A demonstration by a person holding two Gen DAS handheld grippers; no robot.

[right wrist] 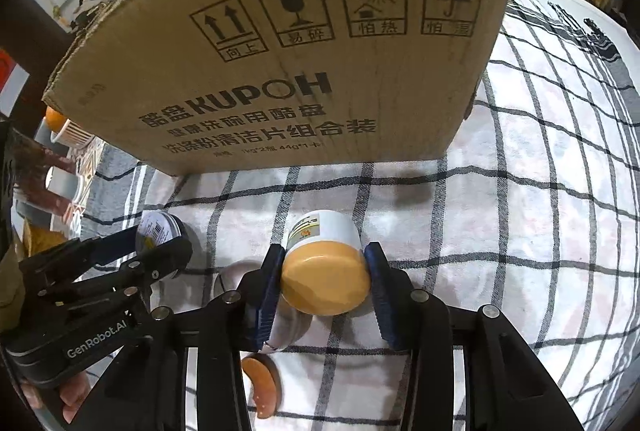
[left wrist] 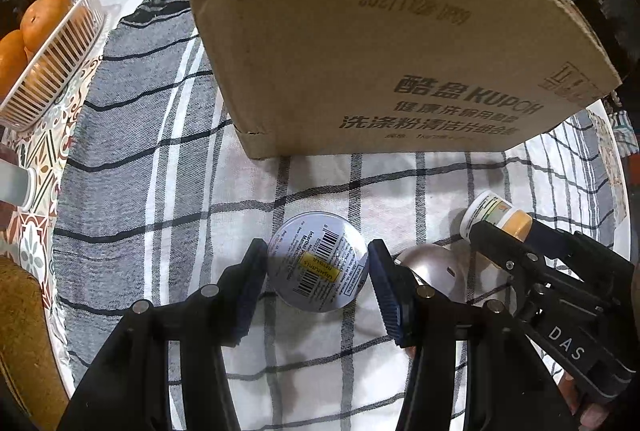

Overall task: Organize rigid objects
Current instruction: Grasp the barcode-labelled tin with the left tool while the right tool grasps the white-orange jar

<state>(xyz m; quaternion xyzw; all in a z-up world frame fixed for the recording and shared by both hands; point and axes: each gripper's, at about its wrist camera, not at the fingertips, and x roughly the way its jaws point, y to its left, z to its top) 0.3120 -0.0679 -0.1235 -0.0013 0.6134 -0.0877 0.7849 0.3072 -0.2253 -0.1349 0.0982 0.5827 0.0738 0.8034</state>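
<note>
A round tin (left wrist: 317, 263) with a barcode label sits between the fingers of my left gripper (left wrist: 318, 263), which is shut on it above the checked cloth. It also shows at the left of the right wrist view (right wrist: 160, 231). My right gripper (right wrist: 324, 271) is shut on a white jar with an orange lid (right wrist: 326, 271), held lid toward the camera. That jar shows at the right of the left wrist view (left wrist: 496, 217). A large cardboard box (left wrist: 380, 31) stands just beyond both grippers; it fills the top of the right wrist view (right wrist: 280, 63).
A white basket of oranges (left wrist: 48, 43) stands at the far left by the table edge. A silver dome-shaped object (left wrist: 436, 267) lies between the grippers. An orange curved piece (right wrist: 262, 387) lies on the cloth under the right gripper. A checked cloth (right wrist: 540, 191) covers the table.
</note>
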